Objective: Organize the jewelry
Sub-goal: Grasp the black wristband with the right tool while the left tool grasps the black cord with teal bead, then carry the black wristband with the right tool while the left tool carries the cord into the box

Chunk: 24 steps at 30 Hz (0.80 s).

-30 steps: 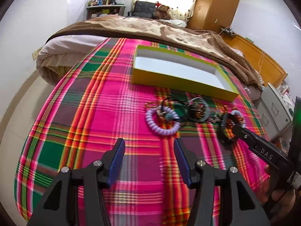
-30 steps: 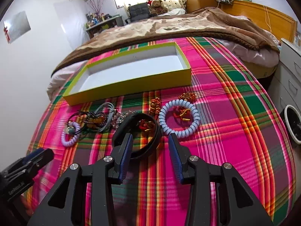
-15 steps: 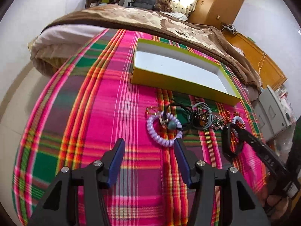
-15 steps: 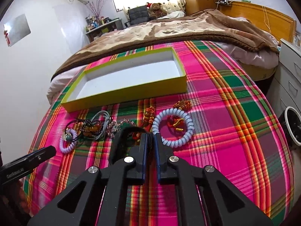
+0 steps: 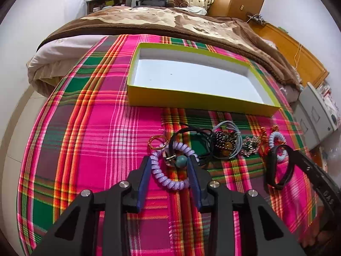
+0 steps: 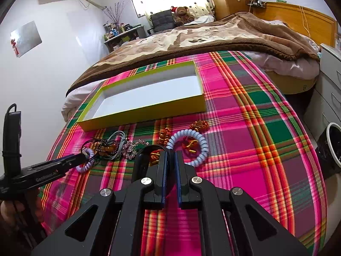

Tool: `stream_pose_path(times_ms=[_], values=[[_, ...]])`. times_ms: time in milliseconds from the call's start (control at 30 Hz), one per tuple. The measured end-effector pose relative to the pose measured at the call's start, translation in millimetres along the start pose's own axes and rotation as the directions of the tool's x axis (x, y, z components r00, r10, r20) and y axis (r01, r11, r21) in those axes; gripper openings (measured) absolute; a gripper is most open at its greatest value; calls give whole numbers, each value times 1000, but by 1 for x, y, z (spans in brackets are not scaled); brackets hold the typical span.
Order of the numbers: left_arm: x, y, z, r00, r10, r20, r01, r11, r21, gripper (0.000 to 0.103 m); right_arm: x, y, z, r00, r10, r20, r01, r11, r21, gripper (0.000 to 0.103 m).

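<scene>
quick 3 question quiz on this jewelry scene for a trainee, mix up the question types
1. True or false: the yellow box already holds some jewelry.
2. Which item is the right hand-held gripper shut on? A) black bangle B) pale blue coil bracelet C) gold ring
3. Fill in: the left hand-held gripper is open, one finger either side of the ______ coil bracelet.

Key
1. False: only its white floor shows.
2. A
3. purple
</scene>
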State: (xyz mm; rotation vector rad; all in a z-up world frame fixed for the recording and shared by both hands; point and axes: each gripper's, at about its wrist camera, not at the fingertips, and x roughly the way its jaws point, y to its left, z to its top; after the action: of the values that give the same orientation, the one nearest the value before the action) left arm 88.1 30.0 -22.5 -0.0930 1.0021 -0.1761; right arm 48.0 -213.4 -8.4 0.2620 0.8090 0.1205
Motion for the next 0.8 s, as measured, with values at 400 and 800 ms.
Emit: stream_pose_path(times_ms=[400,800], values=[[4,-20,10,998,61,12,-61,996,64,30,0,-7,-1,999,34,-9,-34,999,22,7],[1,-18,8,995,89,43,-91,995,50,6,2,-10,0,999,48,-15,-48,998,35,7]])
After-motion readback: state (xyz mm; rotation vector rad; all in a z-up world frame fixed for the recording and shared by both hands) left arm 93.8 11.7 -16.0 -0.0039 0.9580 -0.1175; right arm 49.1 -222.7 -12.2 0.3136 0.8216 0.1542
